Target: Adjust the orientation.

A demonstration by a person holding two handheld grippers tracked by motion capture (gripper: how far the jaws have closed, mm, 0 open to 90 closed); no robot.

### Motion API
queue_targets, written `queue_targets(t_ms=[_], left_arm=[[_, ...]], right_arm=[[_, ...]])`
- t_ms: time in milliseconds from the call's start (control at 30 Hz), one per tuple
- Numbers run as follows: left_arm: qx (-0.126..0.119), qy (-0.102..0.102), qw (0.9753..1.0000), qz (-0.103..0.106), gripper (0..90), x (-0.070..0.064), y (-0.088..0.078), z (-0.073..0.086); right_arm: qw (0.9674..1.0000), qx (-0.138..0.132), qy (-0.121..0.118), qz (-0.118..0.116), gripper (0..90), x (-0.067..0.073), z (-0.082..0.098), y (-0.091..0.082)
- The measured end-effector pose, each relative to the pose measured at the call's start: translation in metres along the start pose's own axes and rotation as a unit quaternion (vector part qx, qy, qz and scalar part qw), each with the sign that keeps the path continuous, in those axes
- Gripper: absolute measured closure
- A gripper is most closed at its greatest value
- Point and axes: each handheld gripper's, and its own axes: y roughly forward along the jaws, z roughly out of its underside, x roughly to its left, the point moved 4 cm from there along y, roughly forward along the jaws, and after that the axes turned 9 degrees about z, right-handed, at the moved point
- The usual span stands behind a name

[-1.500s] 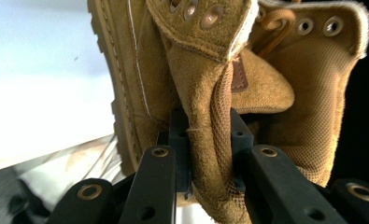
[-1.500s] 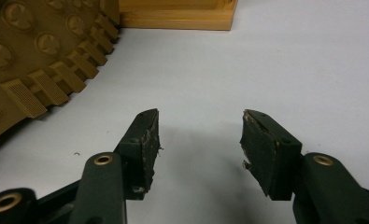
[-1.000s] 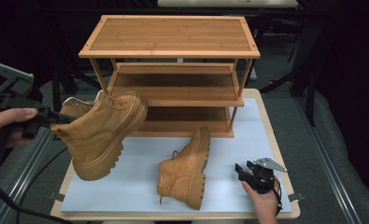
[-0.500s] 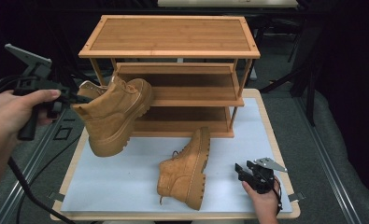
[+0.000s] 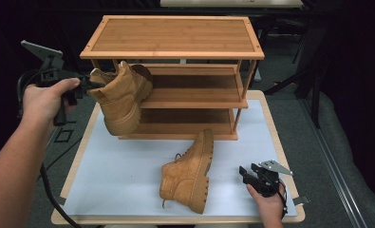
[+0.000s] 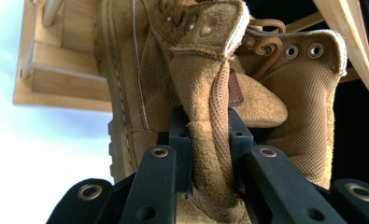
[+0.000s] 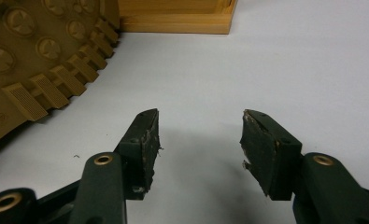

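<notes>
My left gripper (image 5: 88,85) holds one boot (image 5: 123,97) by the back of its collar. The jaws pinch the soft brown edge between them. The boot hangs in the air at the left end of the rack (image 5: 175,47), with its toe poking in over the middle shelf (image 5: 194,97). I cannot tell if the sole touches that shelf.

The rack is wood and has three levels. The top is bare, and the bottom shelf (image 5: 185,126) has nothing on it. The rack stands at the back of a pale mat (image 5: 118,175).

The other boot (image 5: 187,173) lies on its side on the mat, in front of the rack. My right gripper (image 5: 244,173) rests near it, on the right, with its jaws apart and nothing between them.

The left gripper view looks up close into the held boot (image 6: 266,93). It shows the mesh lining, the metal lace holes and the tongue. From above those are too small to see.

The right gripper view shows the bumpy sole of the lying boot (image 7: 37,65) and a corner of the rack's base (image 7: 173,18). My right gripper (image 7: 198,140) points across the bare mat (image 7: 289,60) there.
</notes>
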Motion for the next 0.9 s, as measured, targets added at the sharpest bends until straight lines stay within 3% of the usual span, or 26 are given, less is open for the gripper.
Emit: queue_targets(t_ms=[133,200,333,500,633,733,767,900], left_arm=[[-0.006,0.009,0.9999,0.001,77.9,0.001,0.018,0.005],[0.001,0.026,0.9997,-0.002,77.3,-0.004,0.028,0.012],[-0.006,0.041,0.9990,-0.018,76.8,-0.009,0.031,0.016],[0.011,0.065,0.9973,-0.031,75.4,-0.011,0.036,0.026],[0.016,0.073,0.9967,-0.032,73.3,-0.008,0.037,0.032],[-0.001,0.068,0.9975,-0.020,74.1,-0.007,0.036,0.028],[-0.019,0.066,0.9975,-0.016,74.5,-0.007,0.036,0.027],[-0.025,0.070,0.9971,-0.019,75.5,-0.008,0.042,0.024]], right_arm=[[1.0000,0.000,-0.001,0.000,45.9,0.000,0.000,0.000],[1.0000,-0.001,-0.002,-0.001,45.9,0.000,0.000,0.000],[1.0000,0.001,-0.003,0.000,45.9,0.001,0.000,0.000],[1.0000,0.004,-0.006,-0.001,45.9,0.002,0.000,-0.001],[1.0000,0.006,-0.007,0.000,45.9,0.002,0.000,0.000],[1.0000,0.000,-0.006,-0.001,45.9,0.003,-0.001,0.001],[1.0000,0.001,-0.006,-0.002,45.9,0.004,-0.001,0.002],[0.9999,0.006,-0.011,-0.002,45.9,0.006,-0.001,0.001]])
